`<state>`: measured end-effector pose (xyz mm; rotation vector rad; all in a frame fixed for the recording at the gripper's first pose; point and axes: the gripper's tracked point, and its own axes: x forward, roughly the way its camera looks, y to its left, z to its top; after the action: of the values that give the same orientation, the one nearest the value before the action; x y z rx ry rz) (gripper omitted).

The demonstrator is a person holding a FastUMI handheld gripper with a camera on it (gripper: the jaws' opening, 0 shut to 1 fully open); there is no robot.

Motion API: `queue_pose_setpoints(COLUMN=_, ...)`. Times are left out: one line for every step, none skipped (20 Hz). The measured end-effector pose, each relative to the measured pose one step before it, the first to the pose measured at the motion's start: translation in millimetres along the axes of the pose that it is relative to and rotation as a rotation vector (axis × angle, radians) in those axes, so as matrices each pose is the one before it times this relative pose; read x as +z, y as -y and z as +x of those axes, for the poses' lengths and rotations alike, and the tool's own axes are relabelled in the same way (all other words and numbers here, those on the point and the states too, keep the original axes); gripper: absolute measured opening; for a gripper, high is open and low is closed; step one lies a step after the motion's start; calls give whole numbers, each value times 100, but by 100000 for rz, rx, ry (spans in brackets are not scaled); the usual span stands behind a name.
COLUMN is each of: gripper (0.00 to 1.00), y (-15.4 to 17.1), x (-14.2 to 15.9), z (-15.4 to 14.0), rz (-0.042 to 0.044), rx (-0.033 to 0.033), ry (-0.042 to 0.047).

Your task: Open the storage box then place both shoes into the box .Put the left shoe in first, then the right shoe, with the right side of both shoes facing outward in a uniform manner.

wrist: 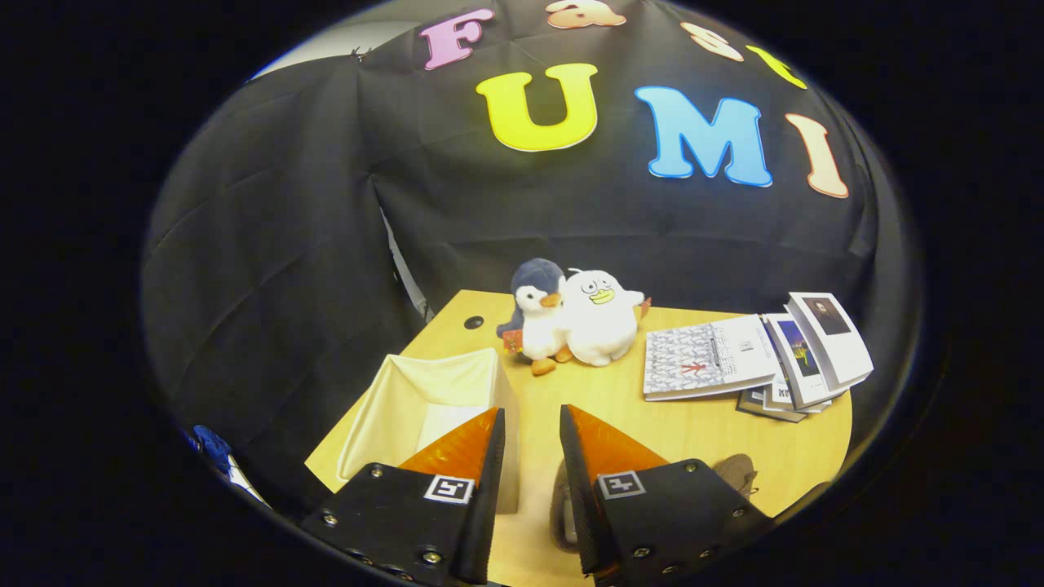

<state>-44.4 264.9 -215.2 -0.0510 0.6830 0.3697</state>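
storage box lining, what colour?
Cream fabric inside the open storage box, seen in the gripper view; gripper open, empty.

The gripper point(532, 420) hangs above the table, tilted downward. Its two fingers point(477, 444) stand parted, with nothing held between them.

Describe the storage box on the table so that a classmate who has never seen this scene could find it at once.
Start at the wooden table. Near its corner, in front of the two plush toys and just ahead of the open tool, stands the storage box. It is the one cream fabric container, open at the top, unlike the flat books across the table.
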Motion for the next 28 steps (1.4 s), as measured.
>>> queue_pose_setpoints(gripper=41, y=1002, x=-814, z=2, rz=-525, rx=-918, ry=-1096)
queue_pose_setpoints(gripper=41, y=892, x=-814, z=201, rz=-1107, rx=-653, ry=-627)
queue_pose_setpoints(gripper=41, y=906, x=-1071, z=261, rz=-1465, rx=-521, ry=-1637)
queue_pose_setpoints(gripper=41, y=412, x=-1204, z=213, rz=-738, rx=360, ry=-1717)
queue_pose_setpoints(gripper=41, y=571, x=-1265, z=205, rz=-47, rx=-211, ry=-2335)
queue_pose_setpoints(gripper=41, y=445, x=-1272, z=250, rz=602, rx=303, ry=-2174)
queue_pose_setpoints(gripper=41, y=350, x=-1055, z=202, rz=945, rx=306, ry=-1678)
queue_pose_setpoints(gripper=41, y=492, x=-991, z=318, rz=463, rx=-79, ry=-1896)
queue_pose_setpoints(gripper=41, y=405, x=-943, z=367, rz=-121, rx=-240, ry=-1954)
queue_pose_setpoints(gripper=41, y=323, x=-1117, z=456, rz=-223, rx=-79, ry=-2164)
queue_pose_setpoints(gripper=41, y=363, x=-801, z=513, rz=-1026, rx=-478, ry=-1889)
queue_pose_setpoints(gripper=41, y=242, x=-918, z=590, rz=-858, rx=-178, ry=-1658)
queue_pose_setpoints(gripper=41, y=266, x=-970, z=547, rz=-464, rx=106, ry=-2131)
queue_pose_setpoints(gripper=41, y=125, x=-870, z=612, rz=-75, rx=215, ry=-1799)
queue_pose_setpoints(gripper=41, y=112, x=-626, z=512, rz=99, rx=-155, ry=-1545)
queue_pose_setpoints(gripper=41, y=163, x=-647, z=538, rz=-128, rx=31, ry=-1597)
queue_pose_setpoints(gripper=41, y=193, x=-529, z=556, rz=-191, rx=-370, ry=-1428)
queue_pose_setpoints(gripper=41, y=125, x=-526, z=573, rz=-45, rx=-54, ry=-1274)
queue_pose_setpoints(gripper=41, y=91, x=-453, z=553, rz=150, rx=387, ry=-1546)
queue_pose_setpoints(gripper=41, y=73, x=-260, z=644, rz=379, rx=-167, ry=-775)
queue_pose_setpoints(gripper=41, y=132, x=-227, z=455, rz=-104, rx=-332, ry=-898)
queue_pose_setpoints(gripper=41, y=42, x=-271, z=504, rz=-235, rx=-347, ry=-802)
queue_pose_setpoints(gripper=41, y=102, x=-76, z=554, rz=-386, rx=-351, ry=-671)
queue_pose_setpoints(gripper=41, y=-98, x=-104, z=556, rz=53, rx=-212, ry=-317)
queue_pose_setpoints(gripper=41, y=220, x=47, z=632, rz=179, rx=-806, ry=-764)
queue_pose_setpoints(gripper=41, y=185, x=48, z=576, rz=805, rx=-222, ry=-530)
queue_pose_setpoints(gripper=41, y=41, x=73, z=495, rz=820, rx=-131, ry=-760)
queue_pose_setpoints(gripper=41, y=107, x=74, z=574, rz=938, rx=-117, ry=-929)
